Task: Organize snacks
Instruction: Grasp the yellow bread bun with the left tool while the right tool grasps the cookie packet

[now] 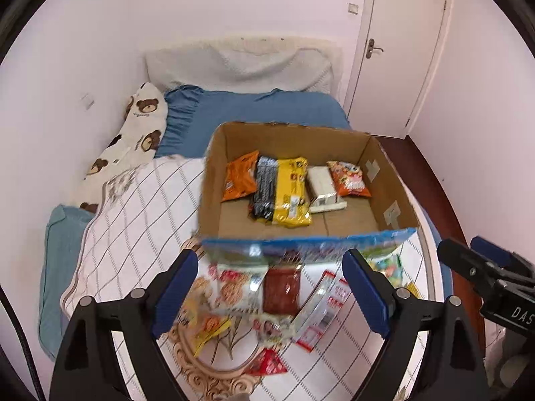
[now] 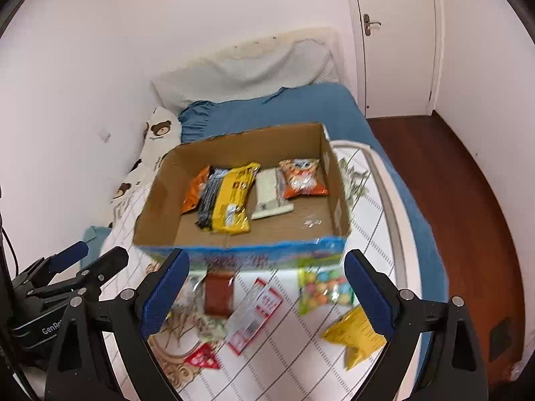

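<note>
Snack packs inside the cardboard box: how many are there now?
5, in a row across the cardboard box: orange bag at left, black pack, yellow pack, white box, orange-white bag at right. Something may be hidden beneath.

A cardboard box (image 2: 240, 187) sits on the bed (image 2: 384, 234), before the pillow (image 2: 267, 107). Five snack packets (image 2: 230, 200) lie side by side in it. More loose packets (image 2: 254, 310) lie scattered on the quilt (image 2: 367, 220) before the box.
</note>
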### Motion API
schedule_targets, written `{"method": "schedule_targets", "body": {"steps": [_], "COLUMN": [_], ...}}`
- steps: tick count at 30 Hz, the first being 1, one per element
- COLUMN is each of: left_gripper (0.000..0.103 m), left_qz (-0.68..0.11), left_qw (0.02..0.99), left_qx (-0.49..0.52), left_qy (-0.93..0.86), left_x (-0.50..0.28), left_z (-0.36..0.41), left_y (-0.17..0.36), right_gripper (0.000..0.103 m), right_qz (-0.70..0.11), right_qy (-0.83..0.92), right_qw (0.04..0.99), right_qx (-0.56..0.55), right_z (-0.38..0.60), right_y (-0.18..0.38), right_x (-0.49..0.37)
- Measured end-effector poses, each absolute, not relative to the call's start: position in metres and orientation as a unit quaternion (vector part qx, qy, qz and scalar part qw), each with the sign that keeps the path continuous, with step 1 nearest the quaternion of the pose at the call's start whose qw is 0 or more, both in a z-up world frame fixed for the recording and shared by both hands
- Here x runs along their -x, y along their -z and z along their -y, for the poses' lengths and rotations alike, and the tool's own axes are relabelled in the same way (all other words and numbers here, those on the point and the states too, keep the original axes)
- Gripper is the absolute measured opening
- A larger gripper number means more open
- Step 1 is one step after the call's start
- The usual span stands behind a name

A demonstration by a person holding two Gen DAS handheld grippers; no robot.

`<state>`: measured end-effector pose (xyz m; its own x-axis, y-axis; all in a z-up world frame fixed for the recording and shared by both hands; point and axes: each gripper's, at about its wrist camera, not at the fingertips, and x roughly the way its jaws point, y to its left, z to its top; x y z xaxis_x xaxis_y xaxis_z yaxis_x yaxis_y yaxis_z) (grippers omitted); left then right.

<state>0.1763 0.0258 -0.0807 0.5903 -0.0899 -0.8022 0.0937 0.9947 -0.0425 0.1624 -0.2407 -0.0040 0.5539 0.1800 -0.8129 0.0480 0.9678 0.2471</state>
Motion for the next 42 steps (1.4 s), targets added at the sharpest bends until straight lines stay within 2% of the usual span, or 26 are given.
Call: {"method": "schedule_targets", "body": {"steps": [1, 3, 4, 7, 11, 17, 23, 27, 29, 31, 33, 38, 42], "left_gripper": [0.088, 0.088, 0.088, 0.088, 0.088, 0.088, 0.088, 0.088, 0.085, 0.065, 0.062, 0.062, 0.062], "left_qz": [-0.454, -0.469, -0.481, -0.523, -0.578, -0.629, -0.664, -0.666, -0.667, -0.673, -0.674, -0.669, -0.68], "left_qw": [0.89, 0.883, 0.877, 0.852, 0.815, 0.774, 0.693, 0.651, 0.653, 0.669, 0.688, 0.731, 0.724], "left_qx": [0.0, 0.002, 0.001, -0.003, -0.01, 0.045, 0.28, 0.363, 0.355, 0.31, 0.265, 0.127, 0.108], "left_qy": [0.044, 0.03, 0.019, -0.005, -0.032, -0.056, -0.03, -0.037, -0.048, -0.059, -0.045, -0.049, -0.035], "left_x": [-0.169, -0.157, -0.15, -0.138, -0.124, -0.126, -0.174, -0.21, -0.225, -0.234, -0.234, -0.208, -0.195], "left_z": [-0.033, -0.049, -0.059, -0.084, -0.117, -0.162, -0.202, -0.209, -0.205, -0.196, -0.188, -0.18, -0.182], "left_y": [0.085, 0.1, 0.112, 0.148, 0.198, 0.242, 0.284, 0.314, 0.323, 0.327, 0.326, 0.316, 0.324], "right_gripper": [0.095, 0.081, 0.068, 0.065, 0.055, 0.055, 0.055, 0.055, 0.055, 0.055, 0.055, 0.055, 0.057], "right_qz": [-0.479, -0.502, -0.515, -0.553, -0.598, -0.637, -0.633, -0.63, -0.629, -0.63, -0.632, -0.637, -0.641], "right_qy": [-0.043, -0.056, -0.063, -0.081, -0.104, -0.122, -0.129, -0.126, -0.126, -0.126, -0.129, -0.142, -0.128], "right_qw": [0.868, 0.853, 0.843, 0.812, 0.769, 0.733, 0.745, 0.75, 0.753, 0.753, 0.751, 0.747, 0.748], "right_qx": [-0.125, -0.135, -0.143, -0.169, -0.202, -0.205, -0.17, -0.159, -0.149, -0.143, -0.139, -0.127, -0.113], "right_z": [0.237, 0.23, 0.226, 0.212, 0.188, 0.154, 0.122, 0.11, 0.102, 0.096, 0.088, 0.059, 0.032], "right_y": [0.01, 0.029, 0.042, 0.081, 0.13, 0.173, 0.176, 0.178, 0.178, 0.18, 0.184, 0.197, 0.218], "right_x": [-0.158, -0.152, -0.147, -0.136, -0.127, -0.137, -0.172, -0.19, -0.197, -0.202, -0.209, -0.229, -0.244]}}
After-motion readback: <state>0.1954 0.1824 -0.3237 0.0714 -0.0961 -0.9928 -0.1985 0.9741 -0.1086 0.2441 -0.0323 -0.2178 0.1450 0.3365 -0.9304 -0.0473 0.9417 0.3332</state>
